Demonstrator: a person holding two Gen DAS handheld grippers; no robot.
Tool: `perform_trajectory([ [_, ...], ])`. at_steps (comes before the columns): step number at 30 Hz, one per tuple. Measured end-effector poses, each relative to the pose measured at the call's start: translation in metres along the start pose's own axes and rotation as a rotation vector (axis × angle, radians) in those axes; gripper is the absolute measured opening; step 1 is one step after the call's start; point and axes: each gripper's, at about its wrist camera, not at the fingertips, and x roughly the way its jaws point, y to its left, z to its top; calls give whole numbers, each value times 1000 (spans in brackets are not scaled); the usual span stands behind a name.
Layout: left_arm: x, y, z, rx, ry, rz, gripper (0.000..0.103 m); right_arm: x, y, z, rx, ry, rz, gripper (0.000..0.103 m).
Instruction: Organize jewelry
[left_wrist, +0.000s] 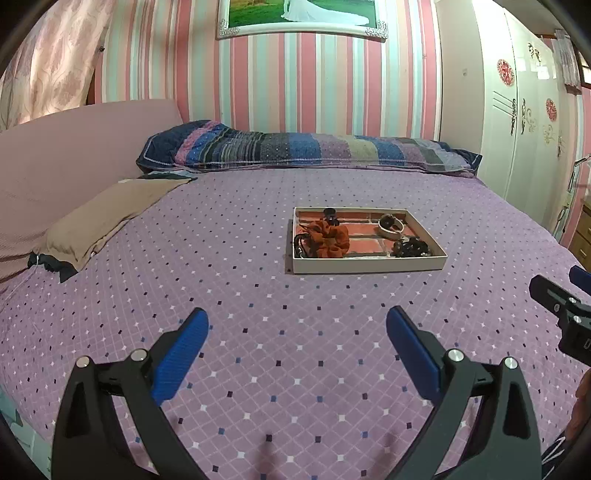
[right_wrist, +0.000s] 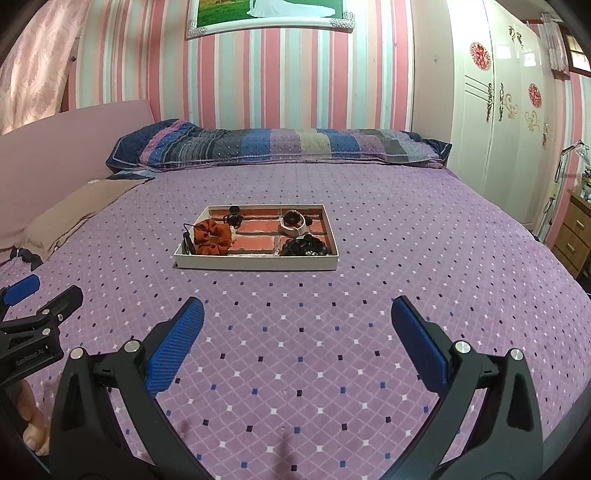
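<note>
Mid-bed, well ahead of both grippers, tray (right_wrist: 255, 263) holds scrunchie (right_wrist: 212, 236), cream bangle (right_wrist: 293, 229), black beads (right_wrist: 303, 246). Left gripper (left_wrist: 297, 325) and right gripper (right_wrist: 297, 314) both wide, empty. Risk: soft bedspread (right_wrist: 332, 332) lets tray tip; tangled beads drag neighbours.

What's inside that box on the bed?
The tray holds an orange scrunchie, a black claw clip, a pale bracelet and a dark beaded pile. Anything beneath the scrunchie is hidden.

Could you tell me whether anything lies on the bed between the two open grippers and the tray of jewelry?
Nothing visible does. Only bare purple bedspread lies between the left gripper, the right gripper and the tray. The orange scrunchie and the dark pieces already sit inside the tray.
</note>
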Motion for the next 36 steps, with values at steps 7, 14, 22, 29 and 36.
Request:
perform_trajectory([
  [7, 0, 1, 0, -4, -7, -1, 95, 4, 0, -2, 6, 5, -2, 99],
  [14, 0, 0, -2, 1, -6, 3, 95, 5, 0, -3, 2, 2, -5, 99],
  [22, 1, 0, -3, -2, -5, 9, 95, 5, 1, -4, -2, 3, -9, 99],
  [29, 2, -4, -5, 21, -10, 21, 95, 7, 1, -6, -7, 5, -16, 99],
  [36, 7, -4, -6, 24, -2, 28, 95, 10, 2, -7, -12, 9, -29, 99],
])
